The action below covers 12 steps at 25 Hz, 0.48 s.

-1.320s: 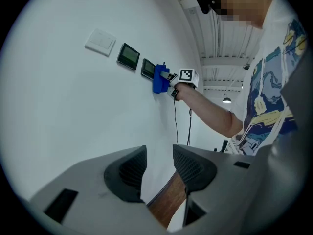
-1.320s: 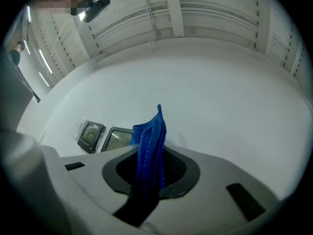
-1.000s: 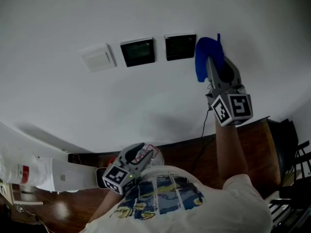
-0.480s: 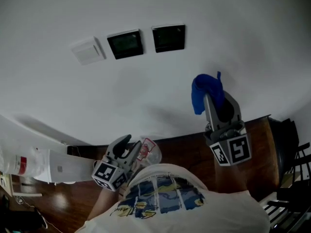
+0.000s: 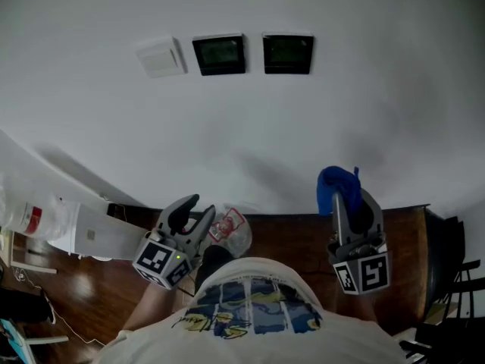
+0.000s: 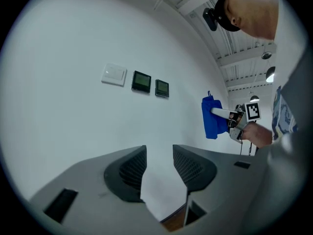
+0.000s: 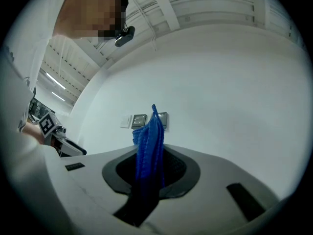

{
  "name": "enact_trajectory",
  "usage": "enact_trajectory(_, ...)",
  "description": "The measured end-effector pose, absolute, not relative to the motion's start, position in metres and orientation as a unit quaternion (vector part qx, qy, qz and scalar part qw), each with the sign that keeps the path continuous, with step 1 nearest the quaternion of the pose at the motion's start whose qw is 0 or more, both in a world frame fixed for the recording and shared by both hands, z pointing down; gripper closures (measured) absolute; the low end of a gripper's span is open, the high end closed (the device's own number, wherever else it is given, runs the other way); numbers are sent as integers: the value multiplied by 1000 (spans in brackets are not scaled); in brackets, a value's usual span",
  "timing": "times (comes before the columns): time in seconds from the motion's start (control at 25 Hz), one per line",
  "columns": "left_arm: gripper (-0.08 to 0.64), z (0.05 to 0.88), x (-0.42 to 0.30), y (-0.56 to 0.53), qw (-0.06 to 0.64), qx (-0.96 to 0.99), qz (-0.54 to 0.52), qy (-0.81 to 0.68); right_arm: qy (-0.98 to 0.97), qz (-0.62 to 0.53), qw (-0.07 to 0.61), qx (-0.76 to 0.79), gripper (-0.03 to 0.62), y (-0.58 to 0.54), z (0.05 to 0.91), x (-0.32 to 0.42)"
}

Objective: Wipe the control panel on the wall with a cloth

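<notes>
Right gripper point(image 5: 341, 197) clamps the blue cloth point(image 5: 331, 182), held low, well below the control panel point(image 5: 288, 53) on the wall. It wants lifting, cloth pressed flat across both dark screens. Left gripper point(image 5: 198, 208) hangs spread and empty over the table point(image 5: 292, 237); a white switch point(image 5: 161, 56) sits beside the panel, nothing blocks the path

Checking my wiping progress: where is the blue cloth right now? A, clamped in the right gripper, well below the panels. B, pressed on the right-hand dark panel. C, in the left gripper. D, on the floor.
A: the blue cloth is pinched between the jaws of the right gripper, with the dark panels well above it.
</notes>
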State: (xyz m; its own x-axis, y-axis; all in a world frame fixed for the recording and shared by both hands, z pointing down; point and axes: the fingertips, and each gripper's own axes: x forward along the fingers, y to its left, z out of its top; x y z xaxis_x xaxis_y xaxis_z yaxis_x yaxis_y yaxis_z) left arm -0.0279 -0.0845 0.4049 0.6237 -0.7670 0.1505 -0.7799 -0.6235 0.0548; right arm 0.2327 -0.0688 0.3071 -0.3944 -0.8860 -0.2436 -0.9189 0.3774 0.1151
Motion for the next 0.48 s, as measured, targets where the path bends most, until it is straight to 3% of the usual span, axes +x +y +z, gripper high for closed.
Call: enact_trajectory(0.48,391,383,-42,-93,34,884,63,-461,838,106,78,-529,498,-71,309,240)
